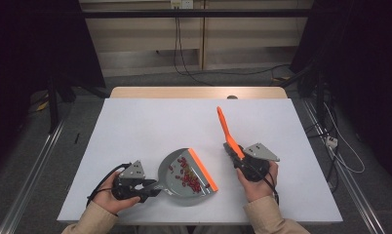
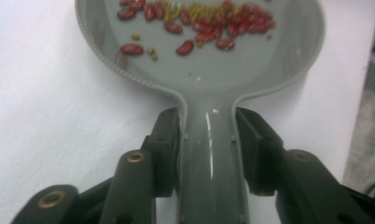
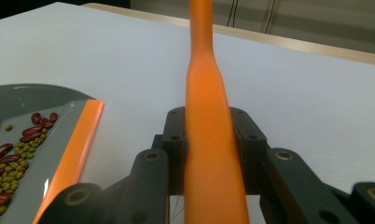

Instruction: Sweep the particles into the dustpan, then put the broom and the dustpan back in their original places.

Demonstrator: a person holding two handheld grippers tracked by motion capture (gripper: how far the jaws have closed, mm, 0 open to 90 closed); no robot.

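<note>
white table (image 1: 150, 122), orange handle's (image 3: 206, 116) top cut off

Beans (image 1: 189, 176) in dustpan (image 1: 177, 187), brush (image 1: 228, 131) to right.

My grey dustpan (image 1: 184, 176) with its orange lip lay flat on the white tabletop (image 1: 145, 122), red and green beans (image 1: 189, 176) scattered inside; my orange brush handle (image 1: 229, 130) stood tilted upward.
</note>
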